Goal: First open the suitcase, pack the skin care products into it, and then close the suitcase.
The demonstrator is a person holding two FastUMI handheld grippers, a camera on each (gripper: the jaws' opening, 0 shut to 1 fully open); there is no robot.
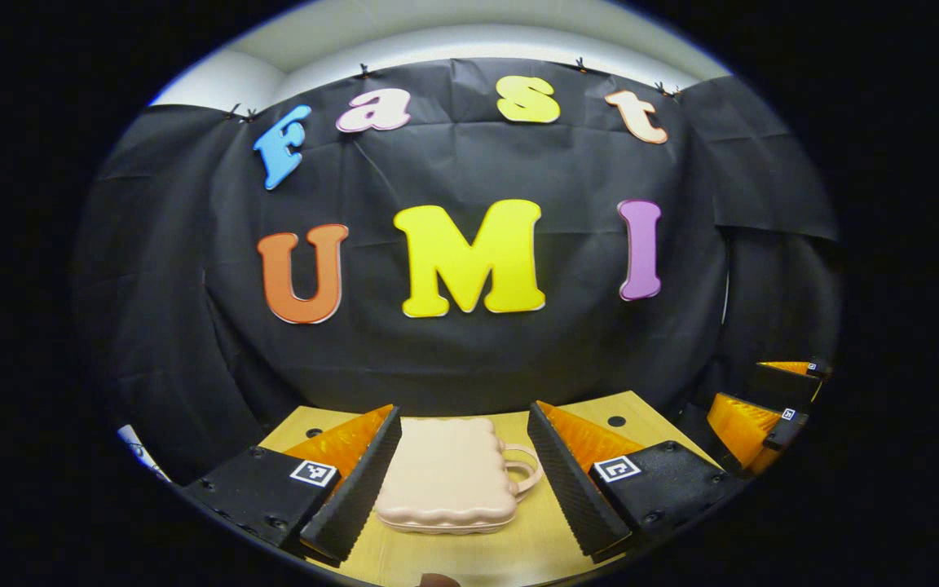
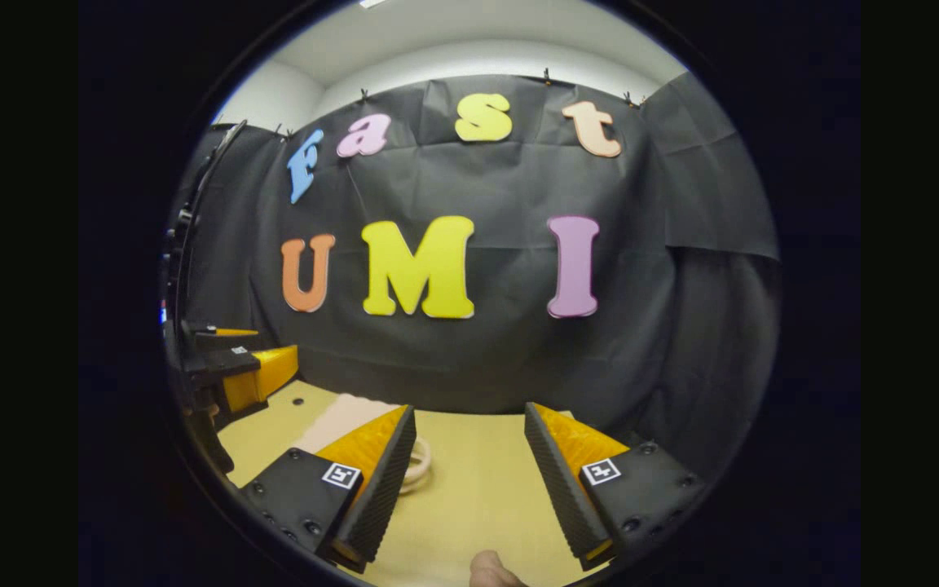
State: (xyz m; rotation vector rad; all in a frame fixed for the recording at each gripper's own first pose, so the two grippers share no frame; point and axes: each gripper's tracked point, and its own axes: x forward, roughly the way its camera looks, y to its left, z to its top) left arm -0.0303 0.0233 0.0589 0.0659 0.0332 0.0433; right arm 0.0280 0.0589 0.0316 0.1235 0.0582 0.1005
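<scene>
Left tool (image 1: 465,481) hanging open around the small pink suitcase (image 1: 445,477), lying shut on the surface (image 1: 518,554). Right tool (image 2: 469,481) open too. Looking light, hard, smooth; grabbing the handle (image 1: 522,469) seeming best.

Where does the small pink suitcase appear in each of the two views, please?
Left gripper view: the suitcase lies closed on the wooden table, low in the middle, between that view's own open tongs, with its handle to the right.
Right gripper view: the suitcase is at the lower left, partly hidden behind the left finger.
Shared landmark: the round hole in the table.
</scene>
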